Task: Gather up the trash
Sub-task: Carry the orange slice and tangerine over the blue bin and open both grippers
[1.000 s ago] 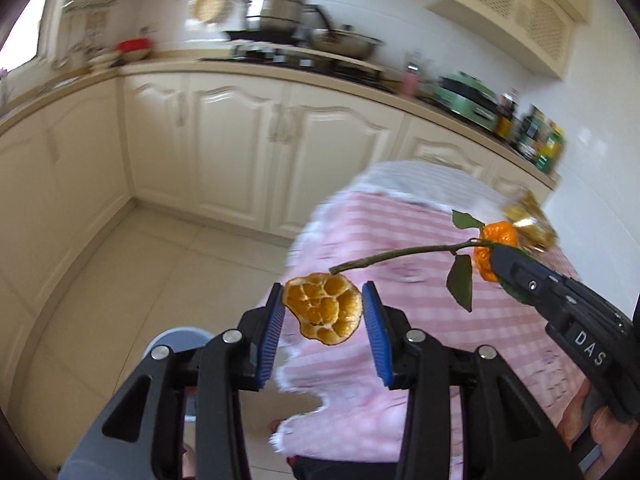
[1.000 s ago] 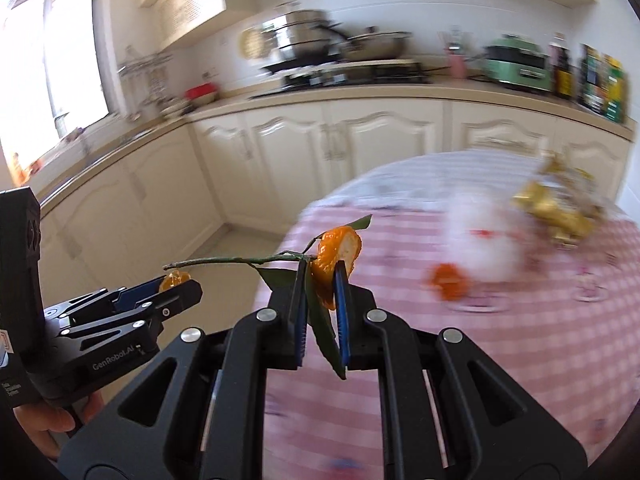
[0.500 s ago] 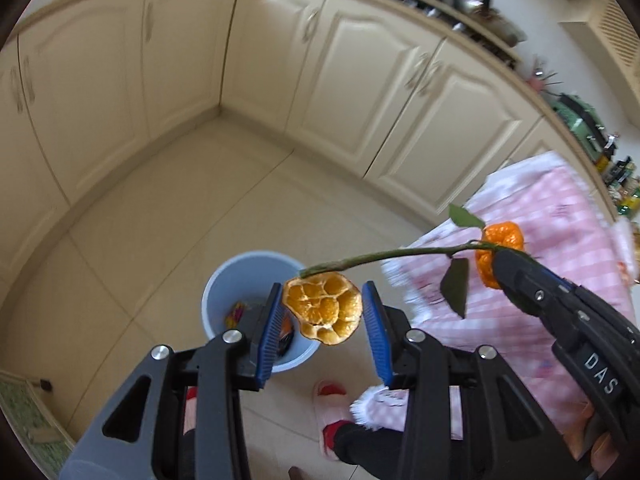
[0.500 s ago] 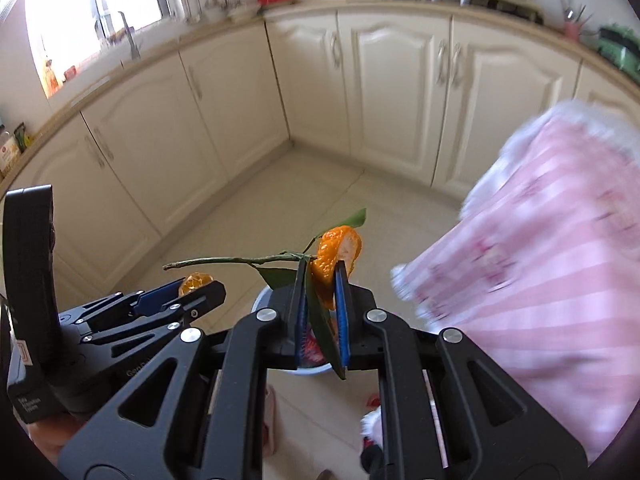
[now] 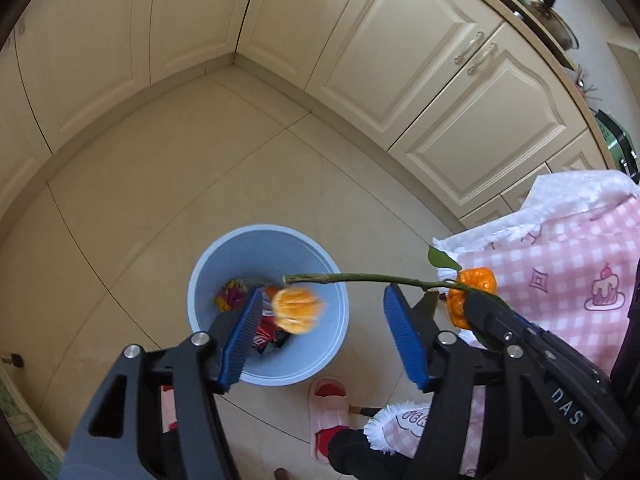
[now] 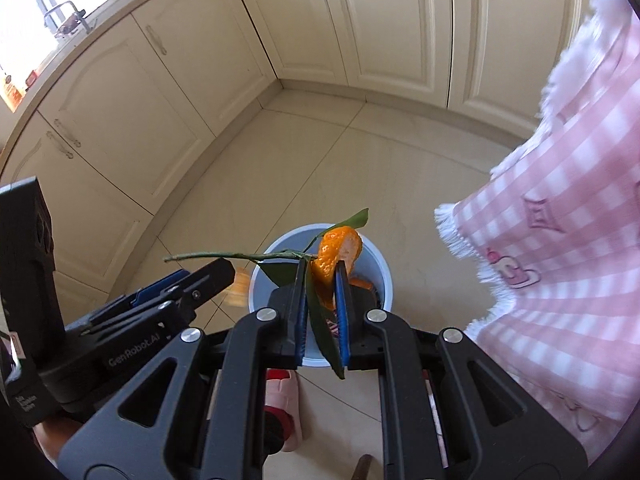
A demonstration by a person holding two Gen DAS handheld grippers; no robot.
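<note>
- My left gripper (image 5: pixel 324 336) has just been opening its blue-padded jaws. The curled piece of orange peel (image 5: pixel 298 310) is blurred and free between them, touching neither pad, directly over the round pale-blue plastic bin (image 5: pixel 320 364). I judge it is dropping in.
- My right gripper (image 6: pixel 322 312) is clenched on the second orange peel piece with its green leafy stem (image 6: pixel 336 258), held above the bin's rim. That piece is not yet released, so I judge this load half done.
- Wrappers and other scraps already lie in the bin's bottom.
- The long stem reaches across toward my left gripper and could catch on it when I let go.
- Near the bin: the fringed pink checked tablecloth (image 5: pixel 560 280) hanging at the right, a pink slipper (image 5: pixel 326 412) on the beige tiled floor (image 5: pixel 160 184), and cream cabinet doors (image 5: pixel 440 92) behind.
</note>
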